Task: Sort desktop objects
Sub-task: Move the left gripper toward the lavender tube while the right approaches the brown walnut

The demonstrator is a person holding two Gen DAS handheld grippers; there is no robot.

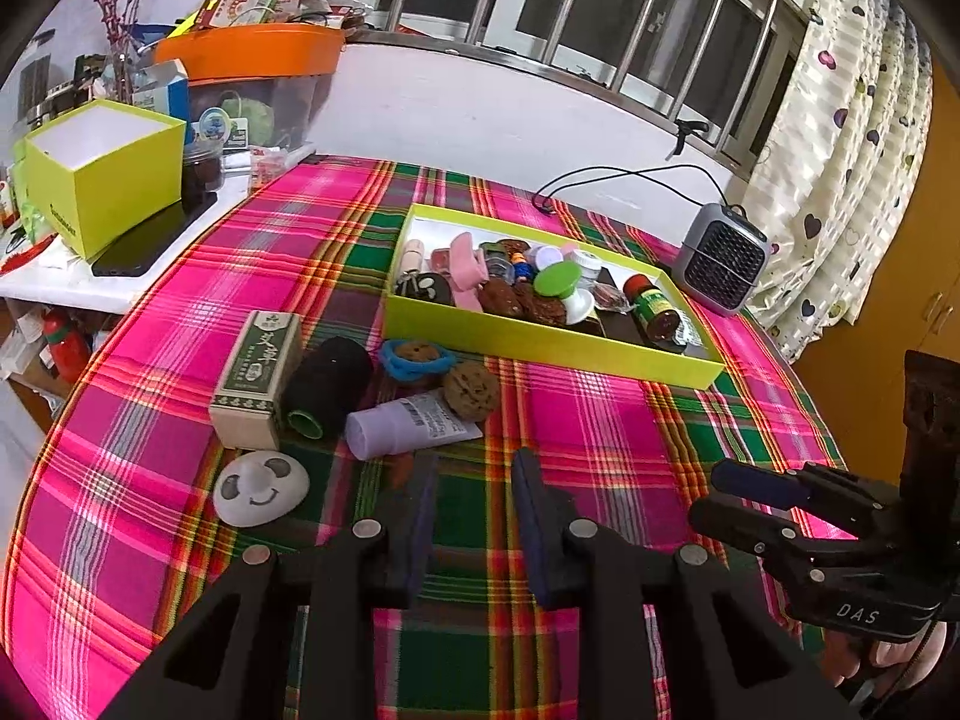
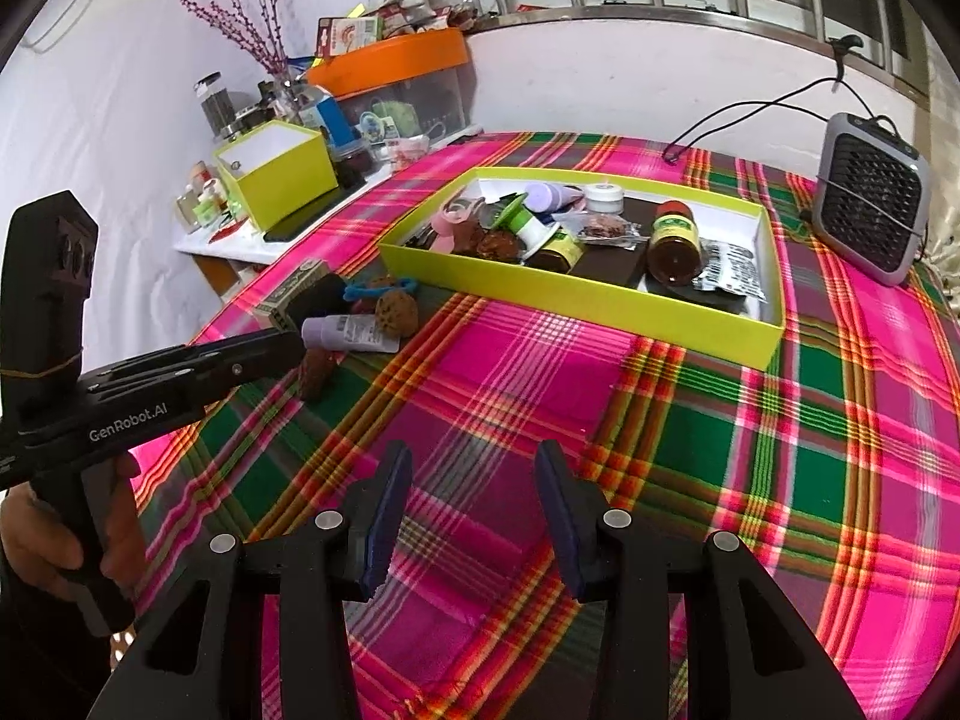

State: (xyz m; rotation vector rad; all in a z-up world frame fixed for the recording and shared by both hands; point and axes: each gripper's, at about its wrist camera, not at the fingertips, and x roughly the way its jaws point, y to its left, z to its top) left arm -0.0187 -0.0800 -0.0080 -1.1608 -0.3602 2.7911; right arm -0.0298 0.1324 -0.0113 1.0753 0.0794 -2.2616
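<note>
On the worktop (image 1: 540,420), spread with a pink-and-green plaid cloth, the unsorted things lie in a loose cluster just outside the near-left corner of the shallow lime-green cardboard tray (image 1: 540,343), which already holds a heap of jars, lids and cookies. The left gripper (image 1: 474,468) hangs just short of that cluster, jaws partly apart with nothing between them; the right gripper (image 2: 474,462) hovers over bare cloth well to the right, also parted and empty, so the left is plainly the nearer hand. Straight ahead of the left gripper lies the pale lilac squeeze tube with a printed label (image 1: 408,425), its long axis running crosswise to the fingers, cap end to the left; a round brown cookie (image 1: 471,390) touches its right end. Behind stand a black cylinder with a green rim (image 1: 324,387), a green-and-cream carton (image 1: 258,378) and a blue ring around another cookie (image 1: 415,357); a white smiley-faced puck (image 1: 261,489) sits to the left. A short forward reach should bring the jaws onto the tube.
</note>
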